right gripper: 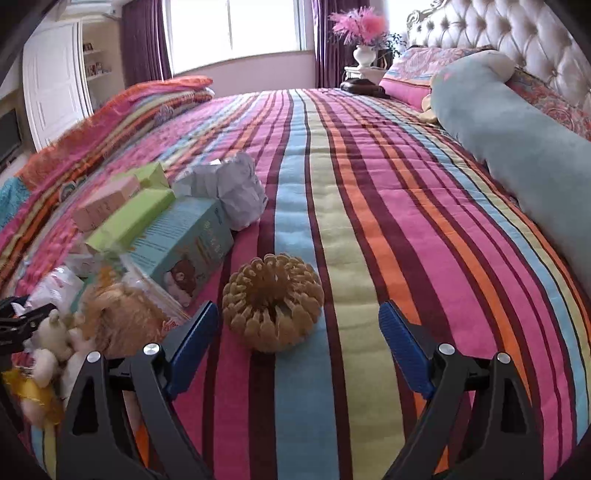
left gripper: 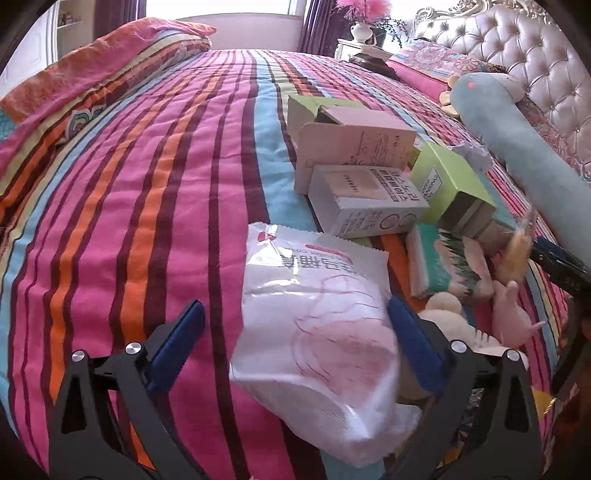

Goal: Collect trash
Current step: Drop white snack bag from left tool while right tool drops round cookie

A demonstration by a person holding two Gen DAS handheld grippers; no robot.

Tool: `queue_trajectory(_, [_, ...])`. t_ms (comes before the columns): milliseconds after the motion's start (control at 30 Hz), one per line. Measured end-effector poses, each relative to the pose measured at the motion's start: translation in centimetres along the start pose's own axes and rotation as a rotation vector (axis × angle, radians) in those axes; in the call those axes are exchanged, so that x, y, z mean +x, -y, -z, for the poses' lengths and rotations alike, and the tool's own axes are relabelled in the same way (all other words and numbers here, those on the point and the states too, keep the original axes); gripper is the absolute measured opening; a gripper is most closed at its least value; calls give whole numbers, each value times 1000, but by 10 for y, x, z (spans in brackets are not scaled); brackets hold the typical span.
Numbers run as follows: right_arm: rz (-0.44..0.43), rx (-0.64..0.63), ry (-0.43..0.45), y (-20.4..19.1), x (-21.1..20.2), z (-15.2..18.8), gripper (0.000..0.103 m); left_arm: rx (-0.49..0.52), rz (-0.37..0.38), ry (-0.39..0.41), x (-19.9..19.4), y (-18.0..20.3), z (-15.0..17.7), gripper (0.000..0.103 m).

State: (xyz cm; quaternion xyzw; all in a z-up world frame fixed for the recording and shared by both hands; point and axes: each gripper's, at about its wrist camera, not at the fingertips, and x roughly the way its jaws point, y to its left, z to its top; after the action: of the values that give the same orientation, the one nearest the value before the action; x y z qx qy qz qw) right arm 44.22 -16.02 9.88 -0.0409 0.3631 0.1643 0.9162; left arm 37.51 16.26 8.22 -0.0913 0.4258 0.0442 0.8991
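Left wrist view: my left tongs (left gripper: 295, 347) gape around the white snack wrapper (left gripper: 314, 314), ungripped; right tongs (right gripper: 299, 347) released. Next, I must clench.

Striped bed (right gripper: 369, 221), tufted headboard (right gripper: 517, 40), bright window (right gripper: 232, 29), purple curtains (right gripper: 144, 40).

Five cardboard boxes (left gripper: 364, 147), one white plastic bag (left gripper: 317, 332), one crumpled paper wad (right gripper: 236, 192), one tan ring-shaped hair clip (right gripper: 272, 301), one long blue bolster (right gripper: 517, 147).
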Motion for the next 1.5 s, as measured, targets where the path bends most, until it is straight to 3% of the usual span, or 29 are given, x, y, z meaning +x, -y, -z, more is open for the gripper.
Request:
queue_trajectory(133, [33, -26, -49, -6, 18, -6, 83, -12, -14, -3, 3, 2, -3, 96])
queue_trajectory(200, [30, -27, -70, -6, 24, -8, 76, -17, -18, 0, 3, 3, -2, 96])
queue_trajectory(267, [1, -30, -82, -7, 25, -6, 55, -2, -14, 0, 3, 6, 0, 89])
queue_trajectory(300, [-6, -34, -76, -8, 22, -5, 53, 9, 1, 4, 1, 8, 1, 75])
queue_trajectory(333, [-4, -38, -71, -10, 19, -3, 53, 21, 23, 9, -2, 10, 2, 66])
queue_trajectory(400, [12, -49, -66, -13, 14, 1, 53, 43, 17, 14, -6, 14, 6, 60])
queue_trajectory(633, [-4, 23, -22, 1, -20, 14, 52, -57, 59, 61, -31, -7, 18, 57])
queue_trajectory(800, [-35, 63, 13, 13, -55, 19, 52, -128, 64, 156, -85, -24, 16, 57])
queue_trajectory(900, [-86, 28, 63, 8, -100, 41, 52, -64, 60, 228, -138, -18, 33, 57])
queue_trajectory(1000, [-145, -22, 96, -4, -149, 81, 52, 28, 70, 259, -187, -1, 75, 57])
queue_trajectory(1167, [-278, -73, 66, -39, -218, 178, 52, 87, 112, 217, -233, 25, 194, 57])
queue_trajectory(1333, [-353, -57, -89, -75, -239, 282, 52, 79, 147, 43, -218, 54, 313, 57])
queue_trajectory(1500, [-345, -22, -330, -98, -200, 367, 52, 48, 168, -205, -156, 77, 401, 57])
